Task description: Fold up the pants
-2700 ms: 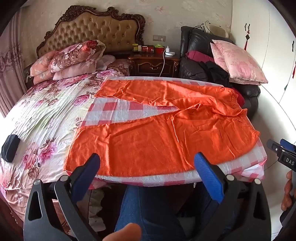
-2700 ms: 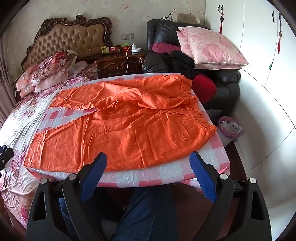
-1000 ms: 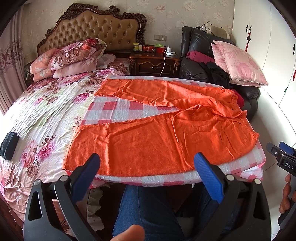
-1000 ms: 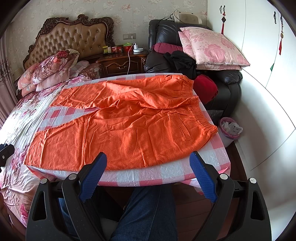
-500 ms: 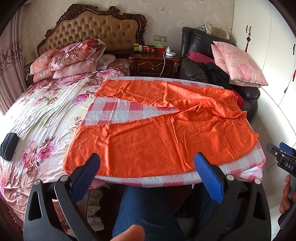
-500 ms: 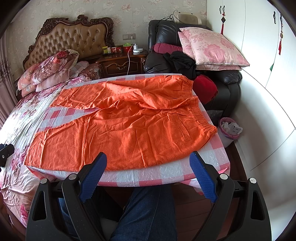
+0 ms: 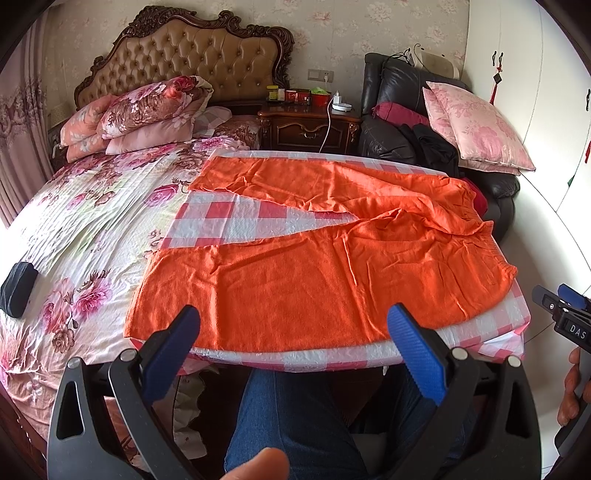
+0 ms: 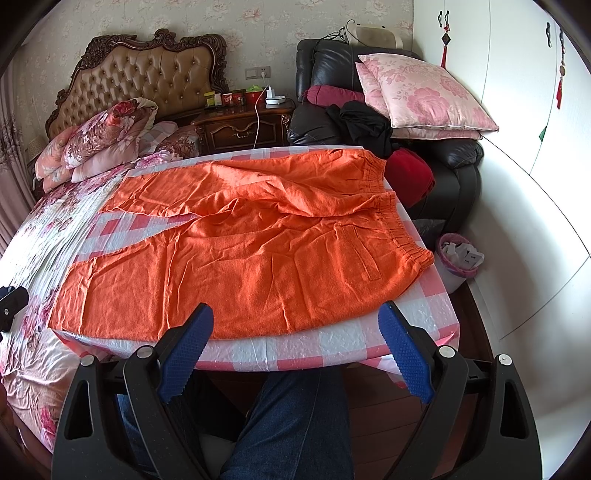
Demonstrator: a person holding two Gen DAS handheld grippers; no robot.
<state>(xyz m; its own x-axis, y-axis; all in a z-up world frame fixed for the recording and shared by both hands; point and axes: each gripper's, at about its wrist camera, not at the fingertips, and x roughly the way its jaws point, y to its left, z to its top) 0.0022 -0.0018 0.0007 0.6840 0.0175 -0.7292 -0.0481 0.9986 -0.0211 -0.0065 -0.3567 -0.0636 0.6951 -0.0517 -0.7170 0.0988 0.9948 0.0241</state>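
I see the pants [image 8: 258,251] lying flat along the table's [image 8: 295,347] near edge, waistband right, legs left, just ahead of my gaping, empty left gripper [image 7: 295,354] nearer the hems and right gripper [image 8: 295,350] nearer the waist.

pants [image 8: 258,254]: plain bright orange all over, waistband included
tablecloth [image 8: 332,347]: pink-red and white checks
bedspread [image 7: 85,221]: white ground with pink and magenta roses
folded quilt [image 7: 155,107]: pink and dark red floral print
headboard [image 7: 184,55]: tan buttoned padding, dark brown carved frame
nightstand [image 7: 310,125]: dark reddish-brown wood
armchair [image 8: 317,122]: black leather
2 cushions [image 8: 424,96]: pale pink with rose flowers
left gripper fingers [image 7: 171,354]: blue pads on black arms
right gripper fingers [image 8: 184,350]: blue pads on black arms
wallpaper [image 8: 258,22]: cream, faint pink blossoms
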